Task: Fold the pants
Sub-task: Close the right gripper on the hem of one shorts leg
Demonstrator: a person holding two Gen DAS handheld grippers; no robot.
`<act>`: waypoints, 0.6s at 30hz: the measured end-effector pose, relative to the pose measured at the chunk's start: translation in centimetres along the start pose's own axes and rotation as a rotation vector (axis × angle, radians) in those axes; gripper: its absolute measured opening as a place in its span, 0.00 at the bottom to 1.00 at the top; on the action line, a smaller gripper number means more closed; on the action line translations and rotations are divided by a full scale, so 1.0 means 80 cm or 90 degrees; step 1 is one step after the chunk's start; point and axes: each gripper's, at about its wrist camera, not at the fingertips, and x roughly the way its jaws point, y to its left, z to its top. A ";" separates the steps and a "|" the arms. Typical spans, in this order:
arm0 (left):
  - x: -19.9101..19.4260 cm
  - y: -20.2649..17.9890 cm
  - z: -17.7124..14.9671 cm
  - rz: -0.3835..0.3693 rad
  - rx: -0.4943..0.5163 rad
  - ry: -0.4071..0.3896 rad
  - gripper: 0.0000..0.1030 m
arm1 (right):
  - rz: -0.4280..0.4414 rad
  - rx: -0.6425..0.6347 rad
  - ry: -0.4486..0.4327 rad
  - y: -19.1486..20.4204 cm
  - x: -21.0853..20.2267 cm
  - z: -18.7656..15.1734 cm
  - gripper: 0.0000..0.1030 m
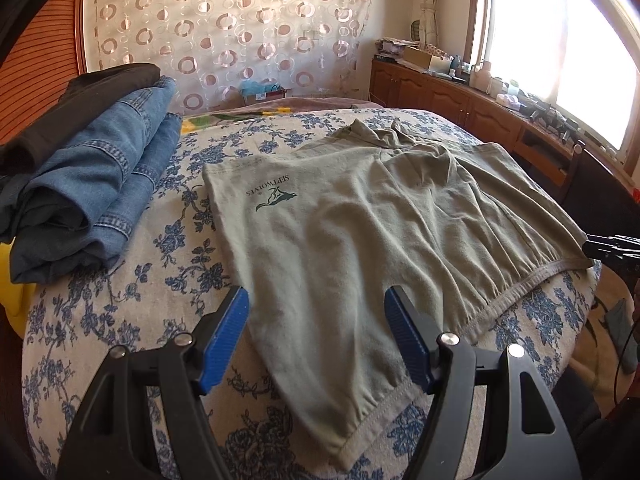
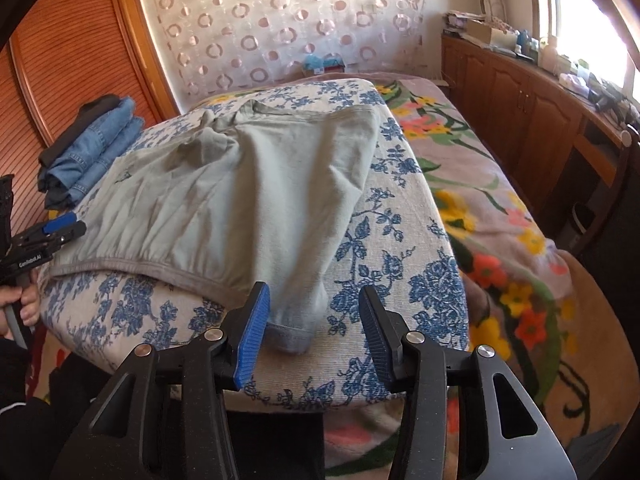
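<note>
A pair of grey-green shorts [image 1: 360, 216] with a dark green logo lies spread flat on the blue-flowered cover [image 1: 160, 288]. My left gripper [image 1: 316, 304] is open, its blue pads either side of the near corner of the waistband, just above the cloth. In the right wrist view the shorts [image 2: 240, 208] lie ahead, and my right gripper [image 2: 314, 304] is open around the other waistband corner [image 2: 292, 336] at the cover's front edge. The left gripper also shows at the far left of the right wrist view [image 2: 64, 226]. The right gripper shows at the right edge of the left wrist view [image 1: 612, 248].
A stack of folded jeans and dark clothes [image 1: 88, 176] sits at the left of the cover. A flowered blanket [image 2: 480, 184] covers the bed to the right. Wooden cabinets [image 1: 440, 92] with clutter run under the window. A patterned curtain [image 1: 224, 28] hangs behind.
</note>
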 end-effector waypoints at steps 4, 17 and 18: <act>-0.011 -0.001 -0.001 0.003 0.000 -0.006 0.68 | 0.004 -0.005 0.018 0.008 0.008 0.000 0.30; -0.039 0.013 0.006 0.031 -0.010 -0.034 0.68 | 0.083 -0.044 -0.056 0.055 -0.002 0.050 0.04; -0.040 0.015 0.006 0.033 -0.011 -0.035 0.68 | 0.092 -0.052 -0.059 0.063 0.000 0.056 0.04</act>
